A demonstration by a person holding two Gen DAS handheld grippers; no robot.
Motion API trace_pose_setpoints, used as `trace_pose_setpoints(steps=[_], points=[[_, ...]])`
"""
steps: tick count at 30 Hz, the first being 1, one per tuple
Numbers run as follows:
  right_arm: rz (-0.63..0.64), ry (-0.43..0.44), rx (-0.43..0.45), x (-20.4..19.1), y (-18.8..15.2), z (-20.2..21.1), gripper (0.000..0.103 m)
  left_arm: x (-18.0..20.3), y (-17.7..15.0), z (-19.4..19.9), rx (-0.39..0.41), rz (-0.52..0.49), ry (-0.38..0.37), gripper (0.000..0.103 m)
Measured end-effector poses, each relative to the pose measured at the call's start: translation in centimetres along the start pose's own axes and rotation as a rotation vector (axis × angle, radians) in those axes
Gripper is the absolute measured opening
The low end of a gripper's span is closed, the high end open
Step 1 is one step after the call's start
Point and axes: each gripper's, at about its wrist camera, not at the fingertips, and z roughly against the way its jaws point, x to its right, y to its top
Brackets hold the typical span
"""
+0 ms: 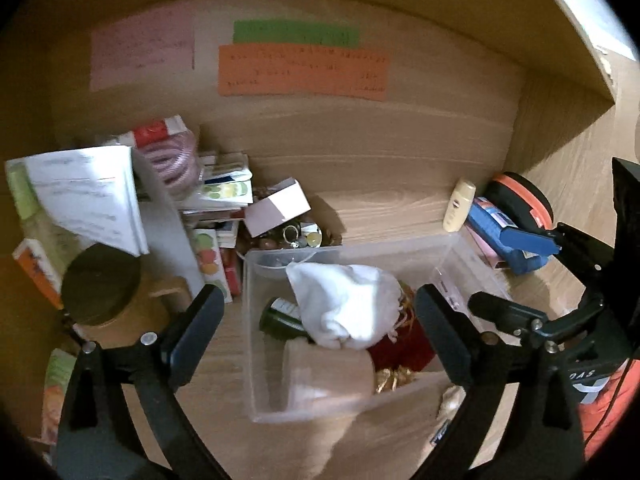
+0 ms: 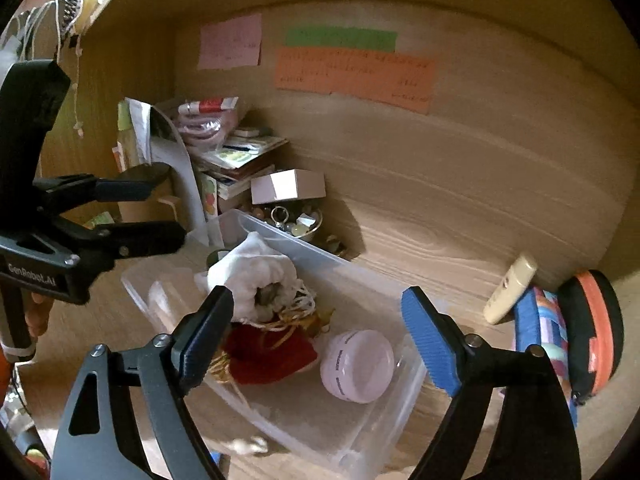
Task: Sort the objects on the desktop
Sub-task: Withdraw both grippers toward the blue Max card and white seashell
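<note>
A clear plastic bin [image 1: 256,320] [image 2: 384,420] stands on the wooden desk. It holds a white cloth pouch [image 1: 344,304] [image 2: 256,280], a red pouch with gold cord [image 1: 400,348] [image 2: 268,352], a dark green bottle [image 1: 280,318] and a pale round jar [image 2: 358,364] [image 1: 328,376]. My left gripper [image 1: 320,340] is open and empty, hovering over the bin. My right gripper [image 2: 316,340] is open and empty, also above the bin. Each gripper shows in the other's view, the right one [image 1: 516,280] and the left one [image 2: 160,212].
A pile of books, papers, a pink coil and a small open box [image 1: 276,206] sits at the back left beside a bowl of trinkets [image 2: 296,220]. A cream tube [image 1: 459,210], a blue case [image 1: 500,236] and an orange-black round case [image 2: 592,332] lie at right. Coloured notes hang on the back wall.
</note>
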Motion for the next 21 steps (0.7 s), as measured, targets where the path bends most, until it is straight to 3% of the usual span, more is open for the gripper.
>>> trace_pose_setpoints(steps=[9, 14, 21], points=[[-0.01, -0.013, 0.023, -1.2, -2.2, 3.8, 0.088, 1.0, -2.7, 2.6, -0.002, -0.025, -0.003, 0.098], [-0.01, -0.033, 0.024, -1.6, -3.9, 5.9, 0.088, 2.8, -5.1, 2.9, -0.044, -0.063, -0.032, 0.098], [-0.022, -0.063, -0.004, -1.1, -6.1, 7.3, 0.09, 7.1, -9.0, 1.6, -0.145, -0.193, -0.089, 0.098]])
